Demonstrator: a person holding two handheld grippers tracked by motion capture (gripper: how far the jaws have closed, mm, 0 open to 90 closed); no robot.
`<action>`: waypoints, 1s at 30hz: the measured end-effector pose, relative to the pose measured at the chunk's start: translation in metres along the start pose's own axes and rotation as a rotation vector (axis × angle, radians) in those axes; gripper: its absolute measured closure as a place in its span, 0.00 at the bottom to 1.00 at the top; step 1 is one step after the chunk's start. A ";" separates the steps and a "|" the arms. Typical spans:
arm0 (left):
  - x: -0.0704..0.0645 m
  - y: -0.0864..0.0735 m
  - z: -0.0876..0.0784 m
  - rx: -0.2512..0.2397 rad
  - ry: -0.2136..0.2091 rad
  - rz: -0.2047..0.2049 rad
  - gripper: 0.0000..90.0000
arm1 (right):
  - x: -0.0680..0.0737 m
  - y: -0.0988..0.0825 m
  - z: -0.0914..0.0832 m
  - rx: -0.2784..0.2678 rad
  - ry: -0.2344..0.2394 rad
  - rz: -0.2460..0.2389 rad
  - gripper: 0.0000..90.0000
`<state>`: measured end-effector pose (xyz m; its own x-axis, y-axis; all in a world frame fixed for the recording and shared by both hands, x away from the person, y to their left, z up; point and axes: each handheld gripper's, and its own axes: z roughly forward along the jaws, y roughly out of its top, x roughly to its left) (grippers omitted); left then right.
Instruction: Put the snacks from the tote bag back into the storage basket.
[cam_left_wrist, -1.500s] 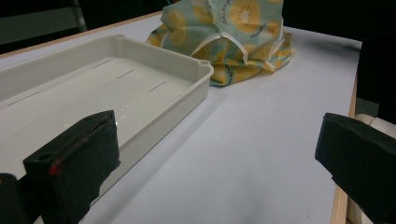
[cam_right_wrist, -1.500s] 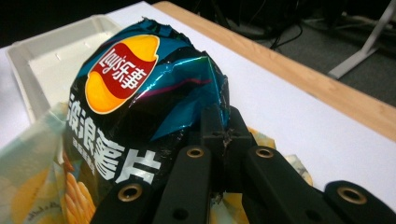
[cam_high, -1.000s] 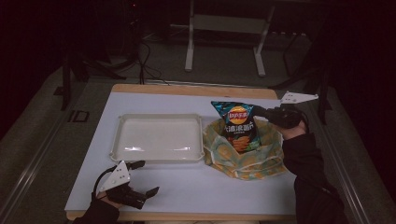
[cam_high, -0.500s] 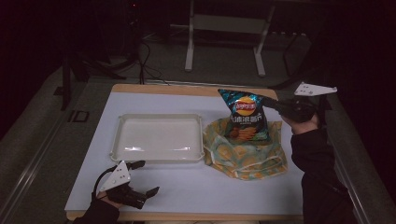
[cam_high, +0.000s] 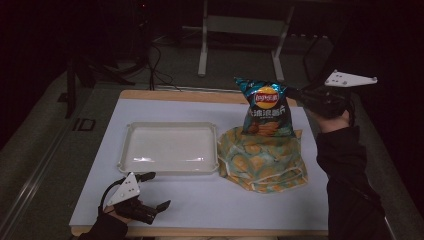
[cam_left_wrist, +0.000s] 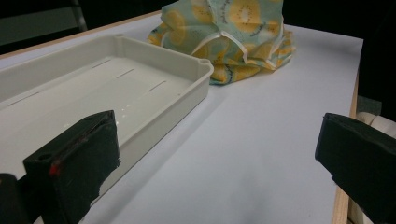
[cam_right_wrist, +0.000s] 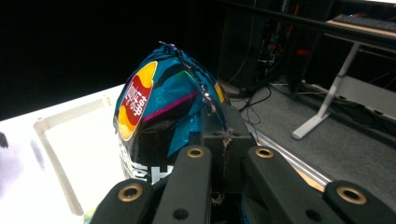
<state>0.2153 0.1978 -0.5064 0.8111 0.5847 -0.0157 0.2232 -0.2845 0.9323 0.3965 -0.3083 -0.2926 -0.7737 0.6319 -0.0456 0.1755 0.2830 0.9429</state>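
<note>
High view: my right gripper (cam_high: 295, 95) is clamped on the side seam of the chip bag (cam_high: 266, 107), holding it upright w/ its bottom edge just above or brushing the fruit-print cloth bag (cam_high: 262, 160), can't tell which. White tray (cam_high: 170, 148) sits empty just left of the cloth bag on the table (cam_high: 280, 210). My left gripper (cam_high: 150, 191) is low at the near edge, jaws apart, nothing in them.

Left gripper view: jaws wide apart, tray (cam_left_wrist: 140, 88) rim just beside the left jaw, cloth bag (cam_left_wrist: 233, 37) farther off.

Right gripper view: jaws together on the crimped seam of the chip bag (cam_right_wrist: 159, 107), tray (cam_right_wrist: 51, 135) below and beyond.

Handling, my read: bag's light, air-puffed, foil slick, contents brittle. So I'd grip the flat seam only, not the belly; squeeze there crushes chips or pops it. It'll swing from a one-edge hold, so move slow. Seam could slip if grip is shallow.
</note>
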 end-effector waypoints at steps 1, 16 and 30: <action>0.000 0.000 0.000 0.000 0.000 0.000 0.00 | 0.000 0.000 0.000 0.000 0.000 0.000 1.00; 0.001 -0.001 -0.001 -0.004 0.016 0.009 0.00 | 0.025 0.030 0.018 -0.022 0.016 -0.022 1.00; 0.000 -0.001 -0.001 -0.001 0.004 0.013 0.00 | 0.062 0.052 0.065 -0.016 0.080 -0.038 1.00</action>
<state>0.2143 0.1990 -0.5071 0.8116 0.5842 -0.0023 0.2122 -0.2911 0.9329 0.3977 -0.2073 -0.2674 -0.8257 0.5613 -0.0562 0.1356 0.2942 0.9461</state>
